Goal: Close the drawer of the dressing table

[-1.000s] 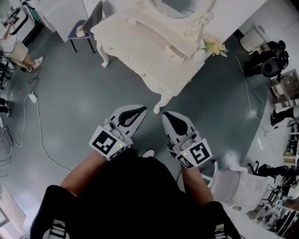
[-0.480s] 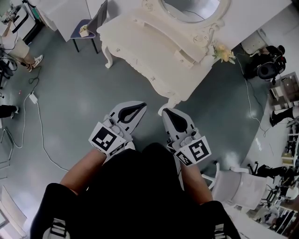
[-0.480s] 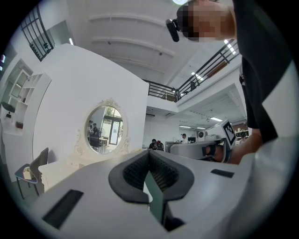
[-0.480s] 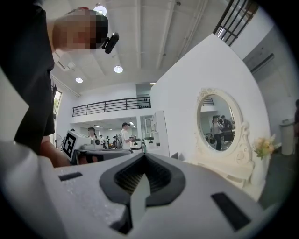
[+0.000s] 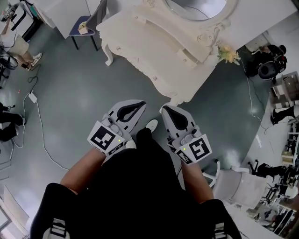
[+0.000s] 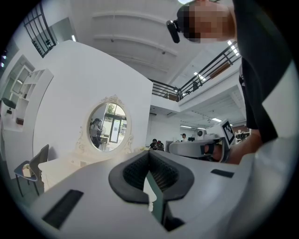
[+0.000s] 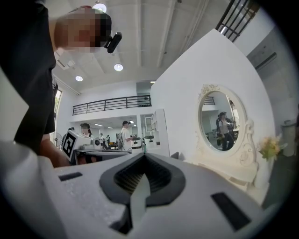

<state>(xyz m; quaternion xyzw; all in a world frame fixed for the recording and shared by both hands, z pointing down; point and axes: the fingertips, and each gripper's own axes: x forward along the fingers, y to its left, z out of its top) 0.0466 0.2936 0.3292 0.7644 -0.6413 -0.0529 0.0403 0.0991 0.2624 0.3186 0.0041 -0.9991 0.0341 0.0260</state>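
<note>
The cream dressing table point(image 5: 154, 42) with its oval mirror point(image 5: 196, 7) stands at the top of the head view. A small drawer point(image 5: 185, 57) juts out from the tier under the mirror. My left gripper point(image 5: 139, 105) and right gripper point(image 5: 166, 109) are held level side by side, pointing at the table, a short way from its front leg point(image 5: 176, 99). Both are shut with nothing between the pads. The left gripper view shows its closed jaws point(image 6: 149, 161) with the table and mirror point(image 6: 107, 128) beyond. In the right gripper view the closed jaws point(image 7: 144, 161) sit left of the mirror point(image 7: 223, 123).
A chair point(image 5: 86, 23) stands left of the table and a bunch of flowers point(image 5: 228, 53) sits at its right end. A cable point(image 5: 39, 135) trails over the grey floor at left. A white chair point(image 5: 233, 184) is at lower right. My shoe point(image 5: 151, 125) shows between the grippers.
I have walked toward the dressing table, so it sits nearer both grippers. My shoe has stepped forward between them. Both grippers stayed shut.
</note>
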